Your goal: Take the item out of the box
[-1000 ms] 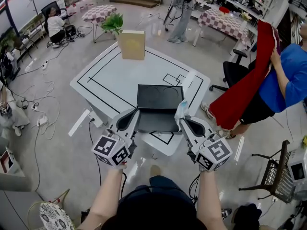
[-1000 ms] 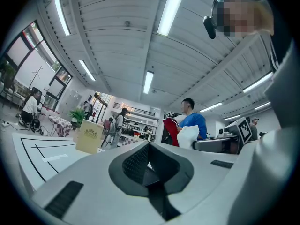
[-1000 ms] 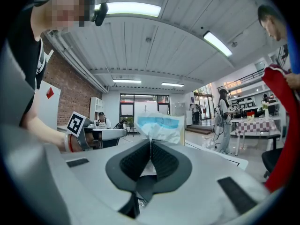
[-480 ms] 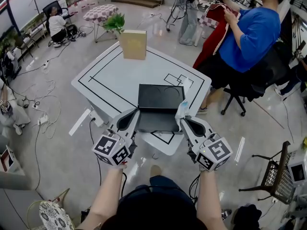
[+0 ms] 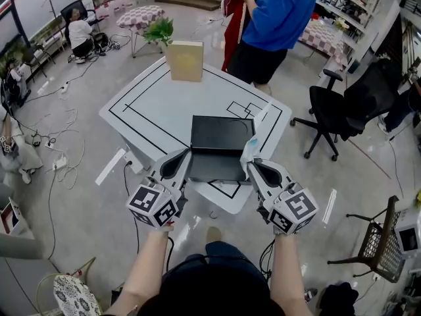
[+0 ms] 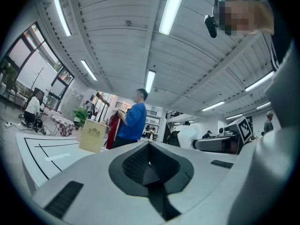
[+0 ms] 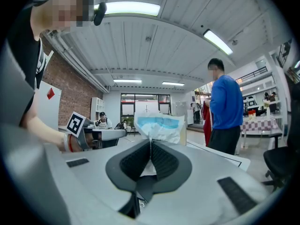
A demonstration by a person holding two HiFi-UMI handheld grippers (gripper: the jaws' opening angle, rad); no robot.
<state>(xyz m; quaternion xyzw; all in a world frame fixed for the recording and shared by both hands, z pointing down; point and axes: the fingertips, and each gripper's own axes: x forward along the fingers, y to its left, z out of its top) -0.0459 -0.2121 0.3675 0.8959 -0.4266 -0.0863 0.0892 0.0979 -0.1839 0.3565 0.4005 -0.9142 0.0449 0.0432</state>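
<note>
An open black box point(image 5: 219, 147) lies on the white table point(image 5: 154, 107), its lid standing up at the far side. My right gripper point(image 5: 250, 164) hovers at the box's right near corner, shut on a small white and blue packet point(image 5: 248, 149) that sticks up from its tips; the right gripper view shows the packet point(image 7: 158, 128) pinched between the jaws. At the box's left near corner my left gripper point(image 5: 187, 155) is shut with nothing in it, its jaws pressed together in the left gripper view point(image 6: 149, 144).
A tan paper bag point(image 5: 185, 60) stands at the table's far edge, a potted plant point(image 5: 160, 30) behind it. A person in a blue shirt point(image 5: 276, 18) holding red cloth stands beyond the far right edge. A black office chair point(image 5: 335, 114) sits to the right.
The person in blue with the red cloth has walked from the right side round to the table's far edge. Both grippers and the packet have stayed put.
</note>
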